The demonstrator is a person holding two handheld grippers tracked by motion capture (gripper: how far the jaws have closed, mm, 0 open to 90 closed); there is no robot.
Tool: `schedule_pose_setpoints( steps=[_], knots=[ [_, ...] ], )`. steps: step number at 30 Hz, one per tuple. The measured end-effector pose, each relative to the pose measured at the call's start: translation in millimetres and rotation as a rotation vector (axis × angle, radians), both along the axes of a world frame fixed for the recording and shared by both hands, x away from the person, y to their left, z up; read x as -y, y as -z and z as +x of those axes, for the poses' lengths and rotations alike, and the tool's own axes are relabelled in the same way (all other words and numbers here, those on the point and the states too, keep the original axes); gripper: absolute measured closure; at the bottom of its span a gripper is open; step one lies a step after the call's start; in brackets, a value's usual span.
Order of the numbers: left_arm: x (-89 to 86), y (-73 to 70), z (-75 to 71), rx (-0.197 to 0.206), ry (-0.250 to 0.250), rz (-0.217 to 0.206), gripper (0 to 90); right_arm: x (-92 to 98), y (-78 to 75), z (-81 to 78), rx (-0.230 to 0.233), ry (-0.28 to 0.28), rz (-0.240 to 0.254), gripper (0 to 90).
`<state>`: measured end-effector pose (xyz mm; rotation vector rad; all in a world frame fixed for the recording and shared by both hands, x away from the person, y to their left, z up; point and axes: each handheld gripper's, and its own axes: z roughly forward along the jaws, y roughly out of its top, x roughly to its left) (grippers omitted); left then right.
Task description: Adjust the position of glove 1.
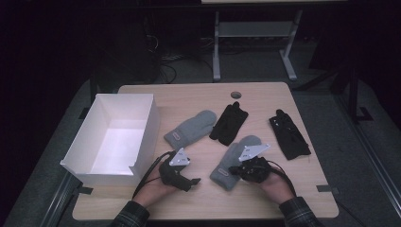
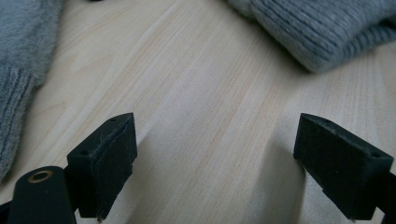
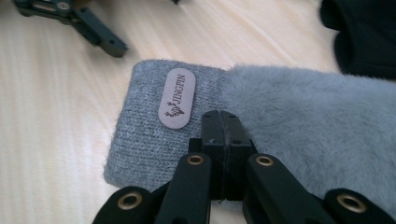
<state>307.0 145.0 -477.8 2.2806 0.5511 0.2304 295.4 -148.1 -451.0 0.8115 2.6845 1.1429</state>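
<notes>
Two grey mittens, two black gloves (image 1: 229,123), one white box (image 1: 116,137) on the table (image 1: 198,97). Right gripper (image 3: 221,122) jaws pressed together over the near grey mitten (image 3: 299,116) at table front-centre; whether fabric is pinched, can't tell. Left gripper (image 2: 215,158) jaws wide apart, holding nothing, over bare wood between both mittens; far mitten (image 1: 191,128) beside the box.

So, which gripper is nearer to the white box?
Left. The left gripper sits just beside the white box, at its near right corner. The right gripper is farther right, jaws shut, above the cuff of a grey mitten.
</notes>
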Motion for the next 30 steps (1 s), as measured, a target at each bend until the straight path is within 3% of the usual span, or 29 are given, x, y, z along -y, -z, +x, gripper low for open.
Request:
schedule_pose_setpoints(
  steps=[9, 15, 17, 20, 25, 30],
  knots=[
    [0.2, 0.1, -0.2, -0.002, -0.002, -0.004, 12.7, -15.2, 0.0, -6.5, -0.006, -0.051, 0.009, 90.0],
    [2.2, -2.7, -0.8, -0.013, -0.022, 0.019, 13.4, -2.3, -9.5, -4.6, 0.014, -0.015, 0.040, 89.5],
    [4.1, -6.4, -0.2, -0.029, -0.022, 0.032, 19.1, 4.3, -11.1, -3.5, 0.019, 0.001, 0.038, 90.0],
    [5.9, -11.3, 1.1, -0.020, -0.014, 0.032, 28.6, 13.7, -13.8, -2.0, 0.025, 0.026, 0.045, 90.0],
    [12.0, -21.4, 7.1, -0.049, -0.032, -0.024, 54.0, 24.4, -13.9, -0.9, 0.017, 0.052, 0.033, 90.0],
    [21.9, -26.6, 20.4, -0.079, -0.033, -0.057, 51.8, 34.3, -7.9, -3.3, 0.000, 0.067, -0.007, 90.0]
  ],
)
